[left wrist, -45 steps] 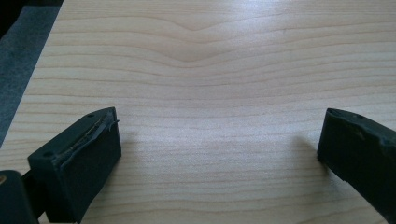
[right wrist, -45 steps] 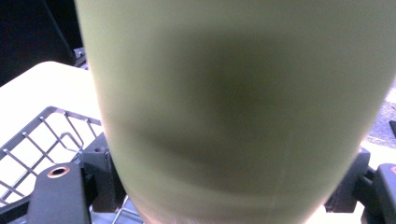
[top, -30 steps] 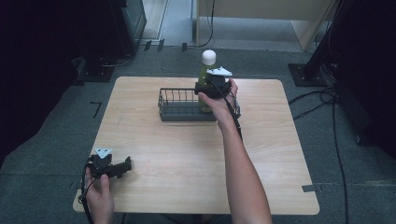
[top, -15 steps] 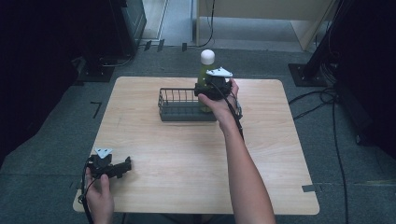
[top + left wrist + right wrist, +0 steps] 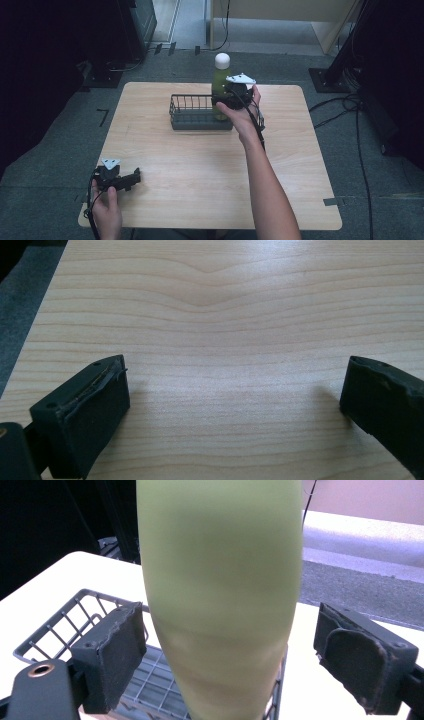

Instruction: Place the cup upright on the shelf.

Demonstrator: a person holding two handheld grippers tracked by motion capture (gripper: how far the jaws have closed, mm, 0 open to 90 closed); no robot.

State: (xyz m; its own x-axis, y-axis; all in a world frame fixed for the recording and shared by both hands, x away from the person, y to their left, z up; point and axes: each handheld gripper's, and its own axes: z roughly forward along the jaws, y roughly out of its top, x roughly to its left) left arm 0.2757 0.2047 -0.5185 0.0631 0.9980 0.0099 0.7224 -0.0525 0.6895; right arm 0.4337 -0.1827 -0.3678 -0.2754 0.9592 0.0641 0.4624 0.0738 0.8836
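Green plastic bottle with white rounded cap (image 5: 220, 80): base hidden behind the right gripper (image 5: 231, 95) and the wall of the dark wire basket (image 5: 192, 114), upper centre of the high view. In the right gripper view its top is cut off; jaws spread wide, clear of both sides. Left gripper (image 5: 120, 180), lower left, jaws wide apart over the light wooden table (image 5: 200, 165), holding nothing.

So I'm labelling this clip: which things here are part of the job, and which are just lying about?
In the job:
green bottle, standing in the wire basket
wire basket
right hand-held gripper, jaws open either side of the bottle

Lying about:
left hand-held gripper, open over bare table
cables on the floor
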